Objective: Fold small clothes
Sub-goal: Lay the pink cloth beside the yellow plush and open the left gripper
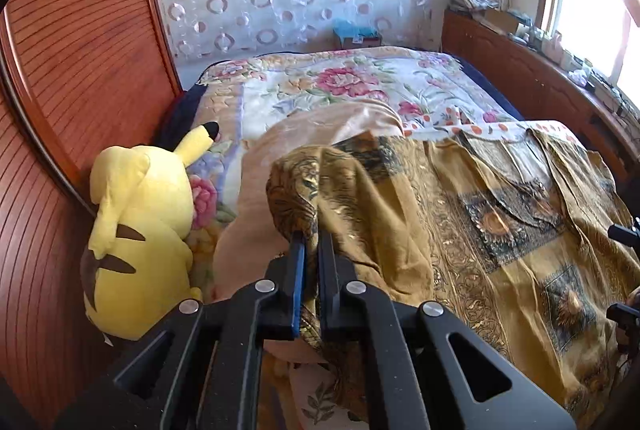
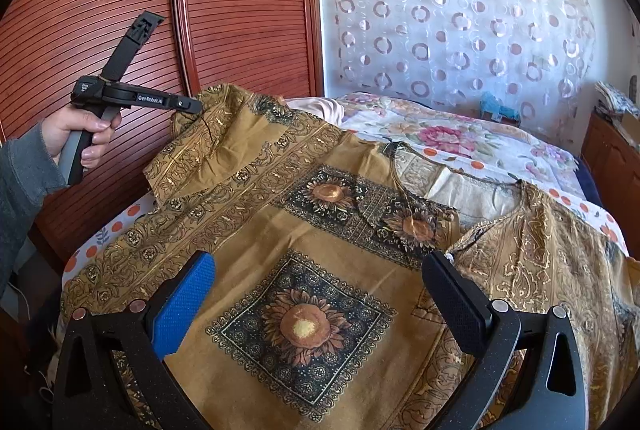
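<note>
A mustard-gold top with sunflower squares (image 2: 320, 230) lies spread on the bed, neckline toward the far side. My left gripper (image 1: 311, 236) is shut on the top's left sleeve (image 1: 308, 190) and holds it lifted off the bed. In the right wrist view the left gripper (image 2: 196, 108) pinches that raised sleeve (image 2: 208, 134) at the left. My right gripper (image 2: 320, 270) is open and empty, hovering just above the top's middle, its blue pad (image 2: 184, 306) on the left and its black pad (image 2: 456, 306) on the right.
A yellow Pikachu plush (image 1: 140, 230) lies at the bed's left edge against the red slatted wardrobe (image 1: 80, 70). A peach cloth (image 1: 304, 134) lies beyond the sleeve on the floral bedspread (image 1: 360, 82). A cluttered wooden ledge (image 1: 540, 70) runs along the right under the window.
</note>
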